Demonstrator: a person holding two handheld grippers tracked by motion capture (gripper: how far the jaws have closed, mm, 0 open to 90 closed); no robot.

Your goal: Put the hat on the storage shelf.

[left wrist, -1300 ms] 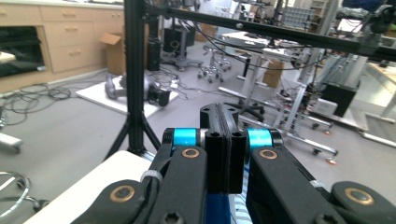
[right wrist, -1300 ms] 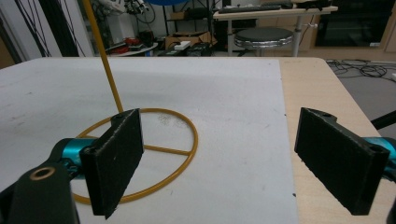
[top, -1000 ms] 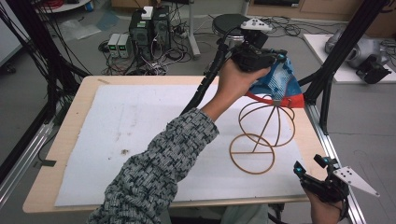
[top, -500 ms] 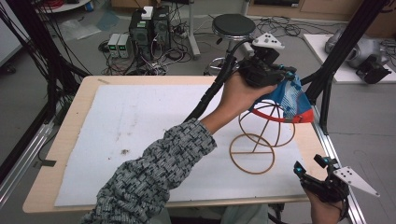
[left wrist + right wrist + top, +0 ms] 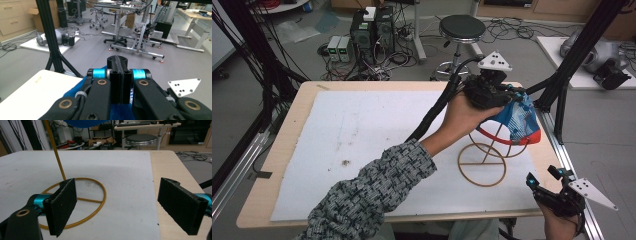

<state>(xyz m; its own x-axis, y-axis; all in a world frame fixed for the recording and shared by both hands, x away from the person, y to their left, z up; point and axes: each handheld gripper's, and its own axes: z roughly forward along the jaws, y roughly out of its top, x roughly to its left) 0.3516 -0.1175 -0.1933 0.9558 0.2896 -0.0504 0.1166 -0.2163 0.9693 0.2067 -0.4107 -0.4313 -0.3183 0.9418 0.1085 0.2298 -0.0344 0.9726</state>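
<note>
A blue patterned cap (image 5: 517, 120) with a red brim hangs over the top of a gold wire stand (image 5: 484, 162) at the table's right side. My left gripper (image 5: 508, 96) is shut on the cap's crown, held from above by a hand in a patterned sleeve. In the left gripper view the jaws (image 5: 119, 62) press together, with blue cloth (image 5: 75, 90) below them. My right gripper (image 5: 543, 176) rests open near the front right corner. Between its jaws (image 5: 120, 205) I see the stand's base ring (image 5: 105, 195) farther off, and the cap's edge (image 5: 82, 123) above.
A white mat (image 5: 362, 130) covers most of the wooden table (image 5: 287, 150). Black frame posts (image 5: 562, 90) rise close to the right edge. A stool (image 5: 462, 27) and computer boxes (image 5: 372, 30) stand on the floor behind.
My left gripper has come down and nearer with the cap, which now sits lower over the wire stand. The right gripper has not moved.
</note>
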